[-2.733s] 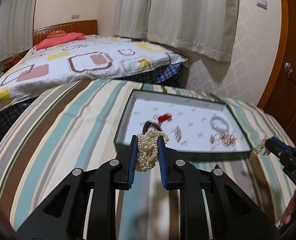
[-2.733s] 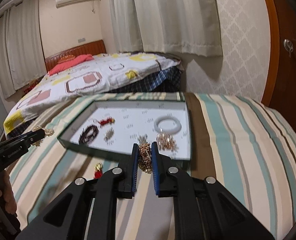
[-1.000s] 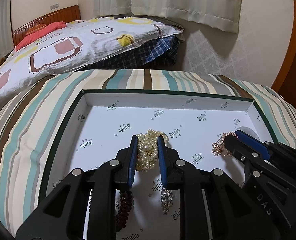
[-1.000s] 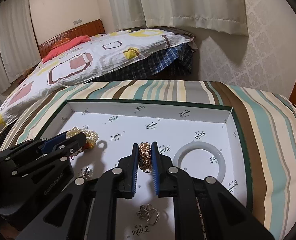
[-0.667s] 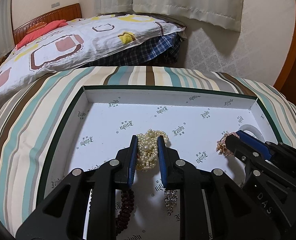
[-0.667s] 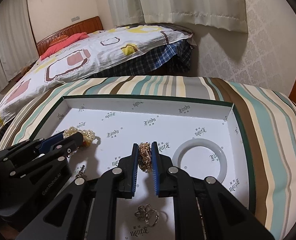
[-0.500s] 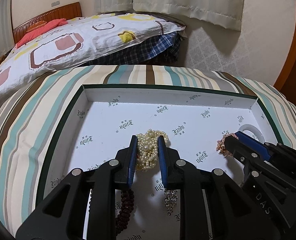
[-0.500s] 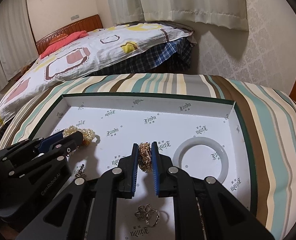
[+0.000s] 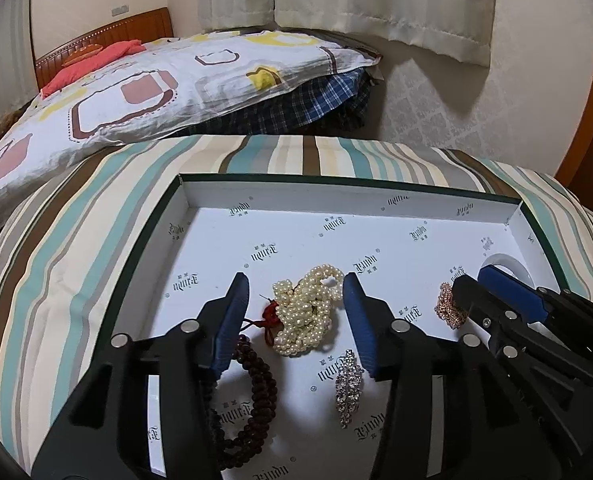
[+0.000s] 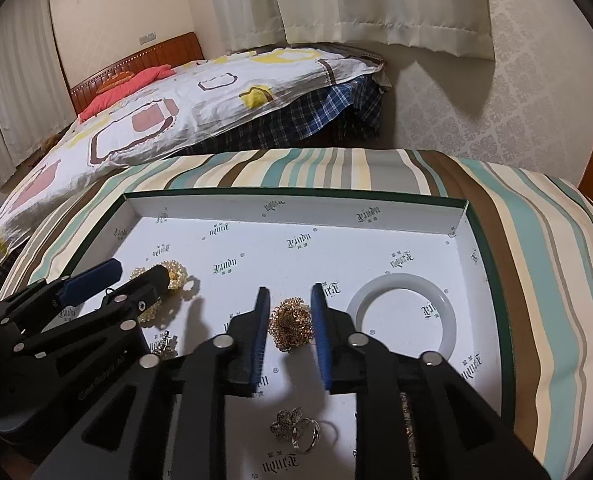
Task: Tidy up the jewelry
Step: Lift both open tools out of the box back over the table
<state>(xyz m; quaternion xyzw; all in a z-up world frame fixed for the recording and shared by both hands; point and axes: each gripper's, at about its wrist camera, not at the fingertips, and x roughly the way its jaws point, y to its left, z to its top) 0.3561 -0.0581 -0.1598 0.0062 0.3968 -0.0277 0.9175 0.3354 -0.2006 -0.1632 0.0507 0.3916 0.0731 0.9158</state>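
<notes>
Pearl strand (image 9: pixel 308 312) lies heaped on white floor of tray (image 9: pixel 348 200), between pads of my left gripper (image 9: pixel 296 320); jaws opening, pads clear of beads. Gold chain (image 10: pixel 290 322) sits bunched between pads of my right gripper (image 10: pixel 288 328); jaws opening too, narrower gap, no pinch visible. Step, I judge: release. Let both spread fully before lifting, lift straight out so no loop snags. Dark bead bracelet (image 9: pixel 252 396) and white bangle (image 10: pixel 404 316) near: avoid dragging.
</notes>
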